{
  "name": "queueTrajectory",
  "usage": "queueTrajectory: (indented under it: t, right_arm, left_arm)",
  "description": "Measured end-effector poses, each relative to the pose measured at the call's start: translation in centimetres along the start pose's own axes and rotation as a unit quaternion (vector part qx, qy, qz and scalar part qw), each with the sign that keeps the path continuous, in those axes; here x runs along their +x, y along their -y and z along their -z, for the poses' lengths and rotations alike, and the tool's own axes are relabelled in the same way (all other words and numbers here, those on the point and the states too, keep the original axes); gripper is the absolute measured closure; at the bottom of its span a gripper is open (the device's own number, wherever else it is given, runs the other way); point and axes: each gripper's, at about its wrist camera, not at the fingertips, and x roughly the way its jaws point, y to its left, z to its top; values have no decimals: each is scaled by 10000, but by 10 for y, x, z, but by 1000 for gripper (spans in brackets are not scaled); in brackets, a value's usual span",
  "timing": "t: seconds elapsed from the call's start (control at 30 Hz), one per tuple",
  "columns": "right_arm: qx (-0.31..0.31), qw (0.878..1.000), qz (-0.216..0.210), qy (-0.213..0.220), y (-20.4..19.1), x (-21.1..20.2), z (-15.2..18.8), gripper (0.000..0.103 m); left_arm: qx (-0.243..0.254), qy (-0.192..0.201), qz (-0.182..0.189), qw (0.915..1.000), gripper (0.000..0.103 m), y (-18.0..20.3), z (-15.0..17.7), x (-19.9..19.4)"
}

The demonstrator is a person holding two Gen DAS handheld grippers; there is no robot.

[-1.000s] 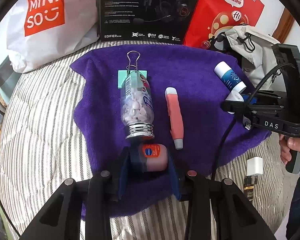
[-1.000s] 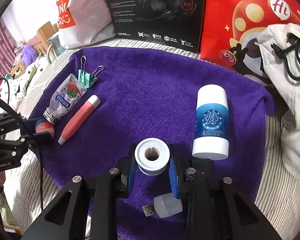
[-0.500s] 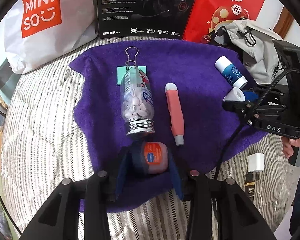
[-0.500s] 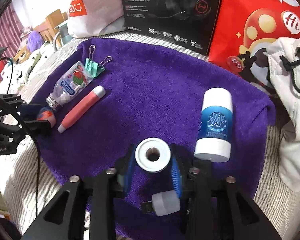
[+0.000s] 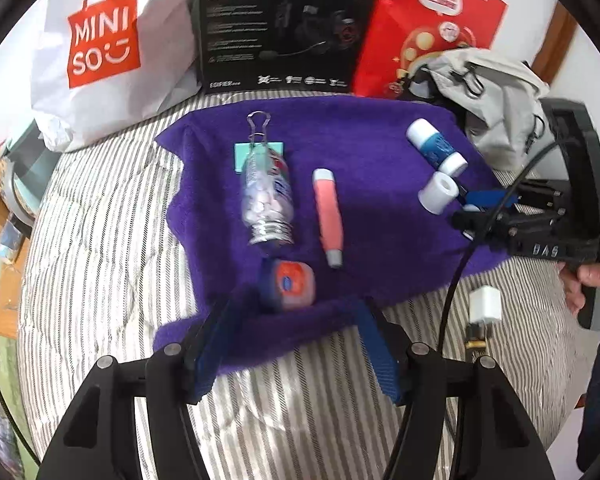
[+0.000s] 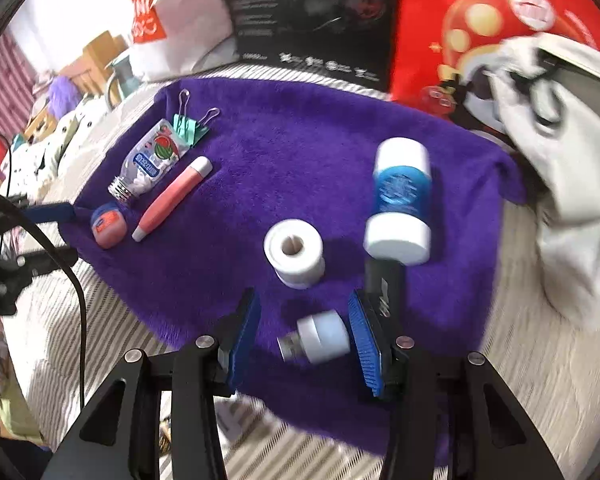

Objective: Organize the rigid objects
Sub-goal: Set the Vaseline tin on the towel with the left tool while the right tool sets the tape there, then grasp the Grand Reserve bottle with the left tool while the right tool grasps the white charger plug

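On a bed with a striped cover (image 5: 100, 240), a purple towel (image 6: 300, 152) carries the items. At its left end lies a green binder clip (image 6: 190, 128), touching the base of a clear bottle of white tablets (image 6: 150, 162) that lies on its side with its silver threaded neck uncapped. Just below the neck rests a small orange jar (image 5: 290, 284) with a blue label, free on the towel. The left tool (image 5: 292, 344) stands just short of it, blue pads spread wide and empty. Beside the bottle, to the right, lies a pink tube with a white cap (image 5: 328, 216). Further right sits a white roll with a centre hole (image 6: 294, 250), resting on the towel and clear of any grip. The right tool (image 6: 304, 336) has its pads parted and holds nothing; a small white USB plug (image 6: 320, 340) lies between them. Right of the roll lies a white-and-blue cylindrical container (image 6: 400, 200). Off the towel's right edge, a white charger block (image 5: 485, 304) rests on the cover near a person's hand (image 5: 596, 284).
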Motion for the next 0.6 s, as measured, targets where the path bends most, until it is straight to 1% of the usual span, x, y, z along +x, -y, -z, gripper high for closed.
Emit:
queueTrajectory:
  t: [0.13,0.17,0.23,0.3,0.37,0.5,0.6]
  right_arm:
    - [257,9995,23,189,7,-28,17,54]
    - [315,9992,45,230,8,-37,23,53]
    - [373,9987,77,343,9,-57,38,53]
    - [428,9980,122,439,10,-74,54,46]
    - [508,9971,225,519,11,-91,72,44]
    - [668,9955,233,632,17,-118,102,44]
    - [878,9939,287,611,24,-132,127,44]
  left_arm:
    - [33,62,-215,9997,42,18,10,-5]
    - [70,52,-194,9998,42,22,12,-6]
    - [209,82,-116,9997,42,34,19,-8]
    - [286,93,-76,9995,42,45,26,-8]
    - [358,57,70,9993,42,59,35,-7]
    - [566,48,337,9978,42,89,51,-7]
    - [790,7,435,9959,42,112,60,-3]
